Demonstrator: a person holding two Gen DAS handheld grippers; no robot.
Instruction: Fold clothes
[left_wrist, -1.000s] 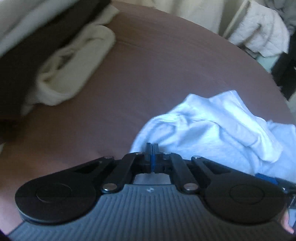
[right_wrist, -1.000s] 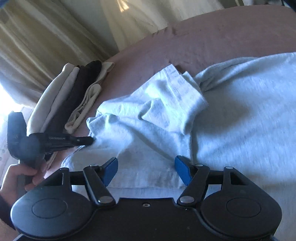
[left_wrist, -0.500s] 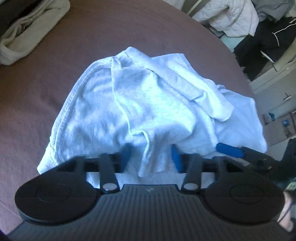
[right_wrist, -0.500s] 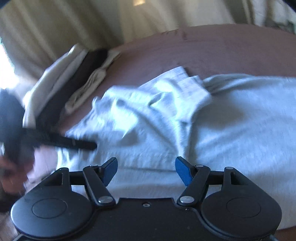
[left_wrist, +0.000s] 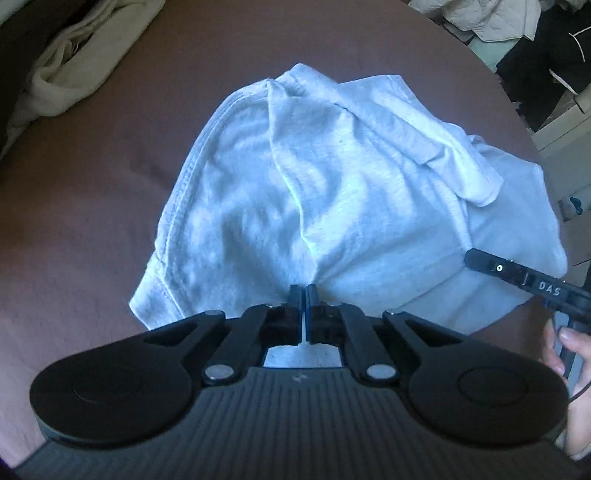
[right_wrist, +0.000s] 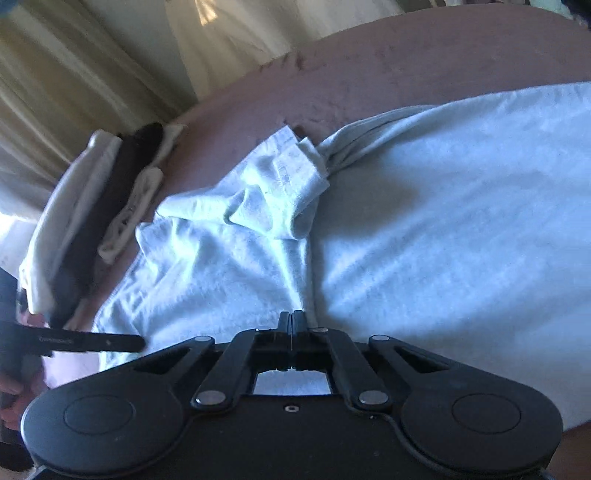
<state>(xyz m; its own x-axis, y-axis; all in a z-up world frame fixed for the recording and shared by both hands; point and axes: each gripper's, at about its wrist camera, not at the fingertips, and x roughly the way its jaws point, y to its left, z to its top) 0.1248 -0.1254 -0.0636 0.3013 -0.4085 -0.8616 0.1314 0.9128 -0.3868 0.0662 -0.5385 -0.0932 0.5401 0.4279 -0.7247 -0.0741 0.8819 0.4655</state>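
A crumpled light grey T-shirt (left_wrist: 332, 192) lies on a brown bed cover (left_wrist: 92, 221). My left gripper (left_wrist: 304, 291) is shut on the near hem of the T-shirt, at a raised fold. In the right wrist view the same T-shirt (right_wrist: 424, 229) fills the middle, with a sleeve (right_wrist: 284, 192) bunched on top. My right gripper (right_wrist: 291, 317) is shut on the shirt's near edge. The right gripper's arm (left_wrist: 524, 282) shows at the shirt's right side in the left wrist view. The left gripper's arm (right_wrist: 85, 342) shows at the left in the right wrist view.
A stack of folded clothes, cream and dark, (right_wrist: 92, 221) lies at the bed's far left edge; it also shows in the left wrist view (left_wrist: 74, 66). Curtains (right_wrist: 92, 74) hang behind the bed. Piled clothing (left_wrist: 517, 22) lies beyond the bed's right side.
Both grippers were open half a second ago and have closed on the shirt's near edge. The left gripper swung from the folded stack over to the shirt.
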